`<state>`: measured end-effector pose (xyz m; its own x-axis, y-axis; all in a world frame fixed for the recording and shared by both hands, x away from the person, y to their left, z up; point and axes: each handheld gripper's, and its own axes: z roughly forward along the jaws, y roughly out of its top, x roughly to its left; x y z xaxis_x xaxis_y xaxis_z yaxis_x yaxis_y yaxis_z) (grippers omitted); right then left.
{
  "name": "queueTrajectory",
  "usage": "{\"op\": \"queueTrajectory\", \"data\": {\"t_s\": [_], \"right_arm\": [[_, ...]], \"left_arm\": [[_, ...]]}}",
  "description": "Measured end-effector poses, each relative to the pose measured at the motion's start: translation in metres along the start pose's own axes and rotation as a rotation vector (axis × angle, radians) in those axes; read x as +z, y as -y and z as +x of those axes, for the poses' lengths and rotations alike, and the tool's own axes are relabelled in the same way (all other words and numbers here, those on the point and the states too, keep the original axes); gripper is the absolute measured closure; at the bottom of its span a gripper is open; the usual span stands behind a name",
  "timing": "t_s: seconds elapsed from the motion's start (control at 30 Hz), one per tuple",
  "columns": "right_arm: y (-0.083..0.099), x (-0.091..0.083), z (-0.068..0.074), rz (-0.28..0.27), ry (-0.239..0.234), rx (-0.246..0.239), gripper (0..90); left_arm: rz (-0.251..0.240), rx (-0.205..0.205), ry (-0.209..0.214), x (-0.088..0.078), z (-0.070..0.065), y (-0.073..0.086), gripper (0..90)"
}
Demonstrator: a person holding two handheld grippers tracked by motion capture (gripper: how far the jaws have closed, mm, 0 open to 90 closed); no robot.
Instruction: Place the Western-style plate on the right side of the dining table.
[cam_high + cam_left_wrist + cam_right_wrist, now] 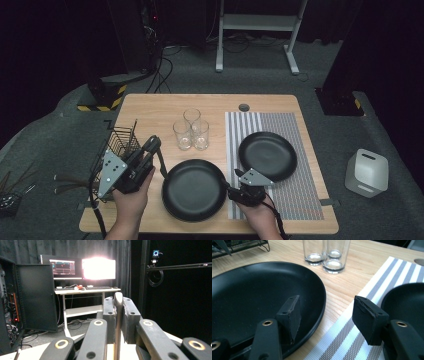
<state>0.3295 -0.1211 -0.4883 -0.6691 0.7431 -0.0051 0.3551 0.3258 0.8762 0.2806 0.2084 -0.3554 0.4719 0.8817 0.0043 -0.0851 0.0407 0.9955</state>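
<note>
Cutlery is being handled at the left of the table: a slim utensil handle (118, 315) is clamped between the pads of the left gripper (150, 146), just beside the black wire caddy (117, 142) at the table's left edge. What kind of utensil it is cannot be told, since its working end is hidden. In the left gripper view the handle stands upright between the jaws, rounded tip at the top, so its long axis runs along the jaws, out toward the glasses and the far room. Held so, it was probably drawn from the caddy for laying beside a plate.

Nearer the middle, a black plate (194, 190) lies on the bare wood (150, 107), with three empty glasses (191, 131) bunched behind it, out of the way of both hands.

Further right, the right gripper (235, 187) rests low by that plate's right rim. Its jaws stand apart with nothing between them; one pad hangs over the plate, the other over the striped placemat (250, 125). It seems parked there to steady or shift the plate. A second black plate (267, 156) sits on the placemat.
</note>
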Motion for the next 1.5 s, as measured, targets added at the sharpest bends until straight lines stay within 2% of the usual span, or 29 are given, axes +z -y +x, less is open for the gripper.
{"op": "queueTrajectory", "data": {"t_s": [0.3,0.5,0.8,1.0,1.17,1.23,1.5], "right_arm": [[-0.018,-0.005,0.001,-0.041,-0.019,0.002,40.2],[-0.027,-0.008,0.005,-0.074,-0.016,-0.019,39.9],[-0.038,-0.008,0.011,-0.074,-0.021,-0.017,40.3],[-0.044,-0.012,0.014,-0.102,-0.021,-0.023,43.4],[-0.048,-0.013,0.014,-0.117,-0.05,-0.005,46.0],[-0.049,-0.013,0.015,-0.122,-0.06,-0.001,46.0],[-0.053,-0.008,0.025,-0.137,-0.071,-0.027,47.1]], "left_arm": [[0.0,-0.006,0.025,0.007,-0.007,0.002,83.1],[-0.002,-0.013,0.045,0.01,-0.011,0.004,83.1],[0.012,-0.009,0.075,0.016,-0.02,0.007,83.0],[0.026,-0.005,0.096,0.02,-0.028,0.01,83.0],[0.032,0.004,0.11,0.024,-0.032,0.011,83.0],[0.026,-0.005,0.106,0.024,-0.032,0.012,83.0],[0.032,-0.012,0.12,0.031,-0.036,0.017,83.0]]}}
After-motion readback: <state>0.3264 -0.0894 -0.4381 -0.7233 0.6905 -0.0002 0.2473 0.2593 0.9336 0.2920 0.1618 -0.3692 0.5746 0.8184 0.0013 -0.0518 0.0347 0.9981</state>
